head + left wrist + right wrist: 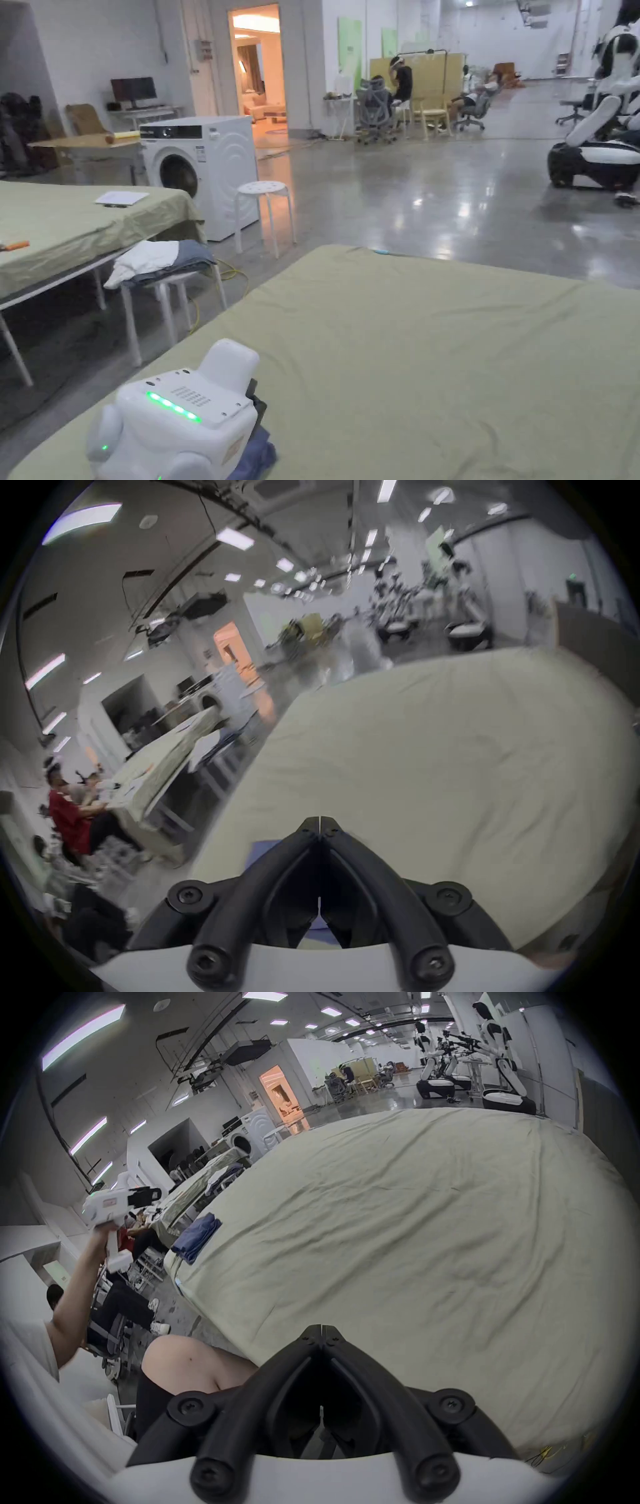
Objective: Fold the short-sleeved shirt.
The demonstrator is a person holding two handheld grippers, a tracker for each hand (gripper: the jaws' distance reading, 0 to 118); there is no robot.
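A blue shirt, folded into a small stack, lies at the near left corner of the table covered in pale green cloth. In the head view a bit of the blue shirt peeks out under the white left gripper. The left gripper is raised above the shirt, its black jaws shut with nothing between them. In the right gripper view the left gripper is held up by a hand, off the table. The right gripper is shut and empty, near the table's front edge.
A stool with white and grey clothes stands left of the table. A second covered table, a washing machine and a white stool are further left. White robots stand at the right. Seated people are nearby.
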